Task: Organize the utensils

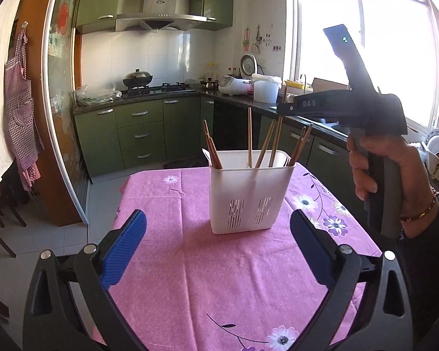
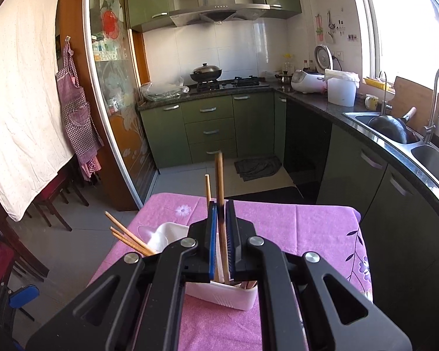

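Note:
A white plastic utensil holder point(image 1: 250, 196) stands on the pink flowered tablecloth point(image 1: 190, 263) with several wooden chopsticks point(image 1: 265, 143) upright in it. My left gripper point(image 1: 218, 245) is open and empty, a little in front of the holder. My right gripper point(image 2: 220, 219) is shut on a wooden chopstick point(image 2: 219, 175) and holds it upright directly above the holder point(image 2: 222, 294). In the left wrist view the right gripper's body point(image 1: 365, 111) hangs above the holder's right side, and its fingertips are hidden there. More chopsticks point(image 2: 125, 235) lean out of the holder's left side.
The table's far edge point(image 2: 248, 200) drops to the kitchen floor. A green cabinet run with a sink point(image 2: 395, 128) lines the right. A sliding glass door point(image 1: 61, 117) and dark chairs point(image 2: 52, 201) stand to the left.

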